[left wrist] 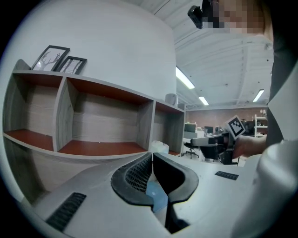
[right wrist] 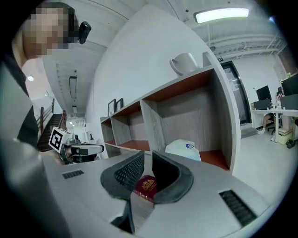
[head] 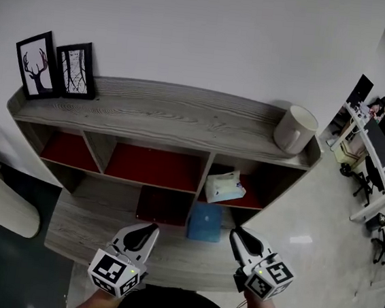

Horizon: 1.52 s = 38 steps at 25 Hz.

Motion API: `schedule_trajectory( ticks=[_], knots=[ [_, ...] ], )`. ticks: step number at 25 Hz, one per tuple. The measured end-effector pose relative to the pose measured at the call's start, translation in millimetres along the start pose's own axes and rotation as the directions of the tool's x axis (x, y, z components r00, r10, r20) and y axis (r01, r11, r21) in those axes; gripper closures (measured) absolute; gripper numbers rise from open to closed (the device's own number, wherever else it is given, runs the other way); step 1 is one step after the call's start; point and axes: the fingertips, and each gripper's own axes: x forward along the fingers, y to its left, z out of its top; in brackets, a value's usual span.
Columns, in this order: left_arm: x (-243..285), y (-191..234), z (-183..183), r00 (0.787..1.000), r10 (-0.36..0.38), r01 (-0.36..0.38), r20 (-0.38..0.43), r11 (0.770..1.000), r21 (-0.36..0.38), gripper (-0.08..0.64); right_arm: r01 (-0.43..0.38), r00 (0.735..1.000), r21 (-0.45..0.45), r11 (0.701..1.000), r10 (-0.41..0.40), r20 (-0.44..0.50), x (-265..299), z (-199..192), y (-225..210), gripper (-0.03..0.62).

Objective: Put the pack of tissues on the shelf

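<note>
**Head view.** Shelf unit: the pack of tissues lay tilted in its right-hand compartment, on the red floor near the front edge. Lower board: dark red booklet and blue packet, side by side. Mug stood on the top, at the right end. Left gripper and right gripper hung before the lower board, both clear of the pack. Placement judged complete.

**Left gripper view.** Jaws were together at the tips with nothing held. The blue packet showed below them.

**Right gripper view.** Jaws were a narrow slit apart and empty. The booklet showed beyond them, and the pack of tissues lay past the tips.

Risk:
- A forward swing of this gripper could nudge the tilted pack off the front edge.
- A low pass could scrape the booklet.
</note>
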Motion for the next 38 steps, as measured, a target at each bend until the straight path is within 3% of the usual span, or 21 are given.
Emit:
schedule_trajectory(
  ticks=[8,12,38],
  knots=[
    [-8.3,0.4,8.5,1.0,0.029,-0.029,0.01,0.999,0.013,0.538,-0.053,0.996,0.03,0.998,0.05,0.068,-17.5,13.2,18.0,0.547],
    [-8.2,-0.8,12.3,0.999,0.028,-0.028,0.016,0.999,0.019,0.538,-0.052,0.998,0.007,0.999,0.052,0.021,-22.7,4.8,20.1,0.56],
    [-2.9,-11.6,13.9,1.0,0.019,-0.019,0.016,0.999,0.026,0.538,-0.096,0.995,-0.009,0.995,0.096,-0.014,-20.4,-3.9,25.7,0.575]
  ],
)
